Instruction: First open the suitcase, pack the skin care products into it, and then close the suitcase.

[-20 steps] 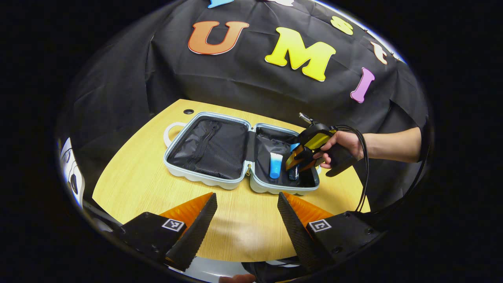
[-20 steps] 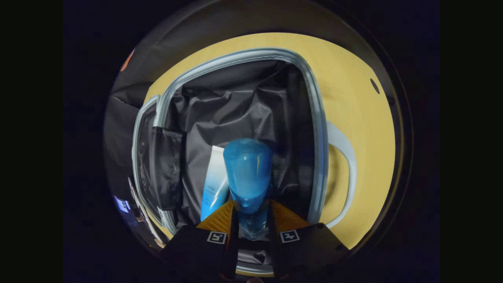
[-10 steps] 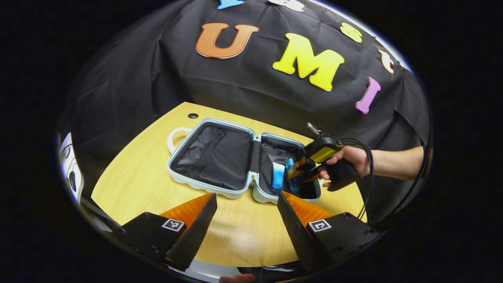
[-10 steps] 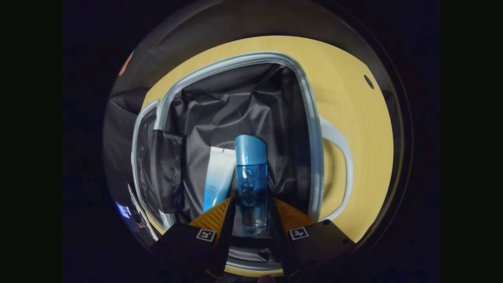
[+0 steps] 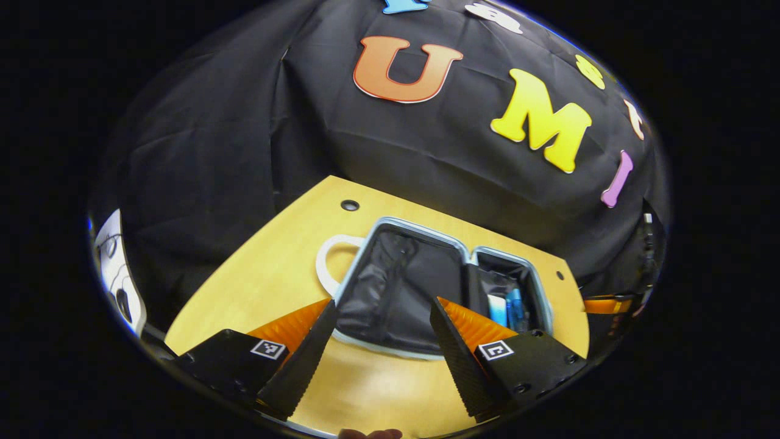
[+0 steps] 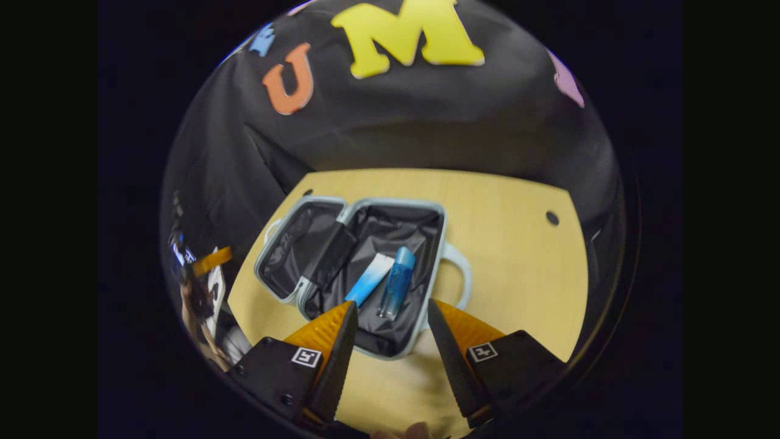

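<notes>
The right gripper [image 6: 387,341] is spread wide and holds nothing – it hangs over the near edge of the table [image 6: 512,244], just in front of the suitcase [image 6: 436,256]. The left gripper [image 5: 381,341] is spread wide too, with nothing in it, close to the near rim of the suitcase's other half.

The suitcase lies open and flat in the middle of the table, both halves up. In the half with the handle lie two skin care things, side by side and almost touching: one tube [image 6: 370,279] (white, going blue) and one blue bottle [image 6: 397,281]. The other half holds none that I can see.

So the packing looks done – I see no more skin care things out on the table. The step now is closing. I think the next move is to catch the rim of one half, swing it up and over the other half, and push it down till the rims meet

Count: one suitcase, one tube, one bottle, two grippers
</notes>
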`<state>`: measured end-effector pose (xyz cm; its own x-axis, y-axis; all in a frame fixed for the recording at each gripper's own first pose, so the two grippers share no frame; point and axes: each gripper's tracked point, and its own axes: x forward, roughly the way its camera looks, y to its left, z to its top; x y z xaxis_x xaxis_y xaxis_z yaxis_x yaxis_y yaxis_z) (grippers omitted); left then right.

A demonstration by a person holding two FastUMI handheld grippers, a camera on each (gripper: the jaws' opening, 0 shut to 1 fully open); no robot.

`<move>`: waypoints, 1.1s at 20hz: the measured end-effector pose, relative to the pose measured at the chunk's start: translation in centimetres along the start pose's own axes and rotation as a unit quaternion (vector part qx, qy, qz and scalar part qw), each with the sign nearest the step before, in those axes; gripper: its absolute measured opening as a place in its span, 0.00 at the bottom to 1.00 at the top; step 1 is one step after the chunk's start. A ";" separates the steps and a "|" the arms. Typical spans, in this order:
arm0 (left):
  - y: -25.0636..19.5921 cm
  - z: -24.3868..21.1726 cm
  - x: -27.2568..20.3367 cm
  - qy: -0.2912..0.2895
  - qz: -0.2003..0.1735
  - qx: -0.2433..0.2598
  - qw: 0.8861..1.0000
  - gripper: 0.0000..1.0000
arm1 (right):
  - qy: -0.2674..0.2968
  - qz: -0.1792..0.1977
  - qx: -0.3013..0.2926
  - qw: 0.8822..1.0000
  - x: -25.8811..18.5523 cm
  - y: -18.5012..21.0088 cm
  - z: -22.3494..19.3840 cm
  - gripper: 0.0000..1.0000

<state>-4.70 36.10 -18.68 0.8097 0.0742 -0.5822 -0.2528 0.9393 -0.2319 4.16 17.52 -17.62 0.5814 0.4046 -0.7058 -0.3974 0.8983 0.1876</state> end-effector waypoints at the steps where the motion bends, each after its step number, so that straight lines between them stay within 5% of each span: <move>1: 1.6 0.5 1.5 0.006 0.014 0.006 1.000 0.98 | -0.026 -0.007 -0.016 0.999 -1.9 -0.8 0.3 0.69; 5: 6.0 0.1 8.3 0.045 0.040 0.024 0.998 0.98 | -0.078 -0.019 0.043 0.996 -8.1 -2.6 1.0 0.65; 13: 10.2 0.2 15.5 0.093 0.077 -0.062 0.991 0.97 | -0.093 -0.113 0.103 0.984 -12.6 -9.1 -0.4 0.70; 17: 11.0 -1.0 17.1 0.121 0.094 -0.046 0.987 0.81 | -0.099 -0.122 0.092 0.983 -12.7 -9.2 -0.2 0.70; 21: 9.5 -1.4 18.1 0.120 0.072 -0.059 0.988 0.49 | -0.094 -0.122 0.096 0.983 -12.9 -9.2 -0.3 0.69; 22: 9.4 -1.2 18.0 0.120 0.072 -0.052 0.989 0.28 | -0.094 -0.121 0.102 0.983 -12.9 -9.1 -0.4 0.69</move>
<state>6.89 45.86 -32.29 0.6153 0.1107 -0.7805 -0.4196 0.8842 -0.2054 0.03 4.08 -10.50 0.7699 0.1821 -0.6116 -0.0921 0.9801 0.1759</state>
